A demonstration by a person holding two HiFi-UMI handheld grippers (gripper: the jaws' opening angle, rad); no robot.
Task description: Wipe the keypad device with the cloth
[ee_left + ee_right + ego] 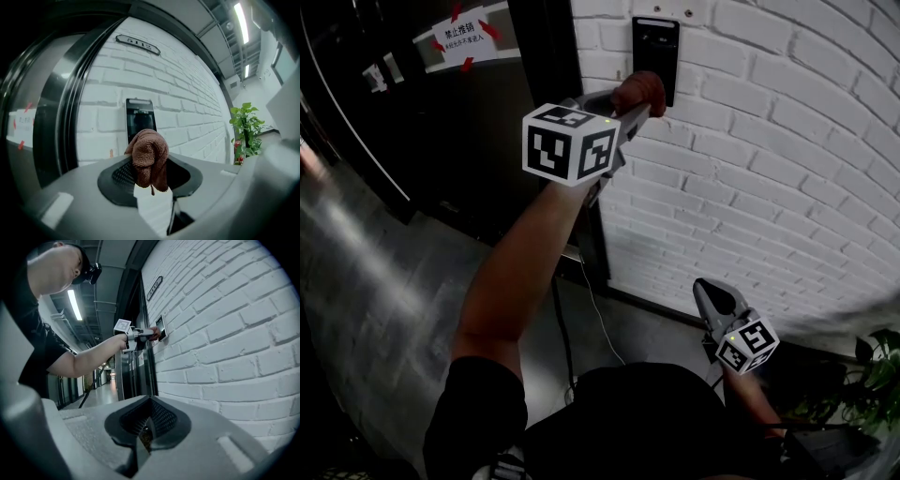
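Observation:
The keypad device [654, 49] is a black panel fixed upright on the white brick wall [787, 150]. My left gripper [636, 101] is raised to it and shut on a bunched brown cloth [639, 91]. The cloth sits at the panel's lower left corner. In the left gripper view the cloth [149, 157] bulges from my left gripper [150, 171] and hides the bottom of the keypad device [139, 117]. My right gripper [710, 289] hangs low by the wall, shut and empty. In the right gripper view my right gripper [146, 430] points along the wall toward the keypad device [161, 327].
A dark glass door [422, 112] with a red-and-white notice [464, 37] stands left of the keypad. A potted plant [872, 375] is at the lower right, near the wall's foot. A thin cable [565, 337] hangs by the door frame. The floor [384, 281] is grey.

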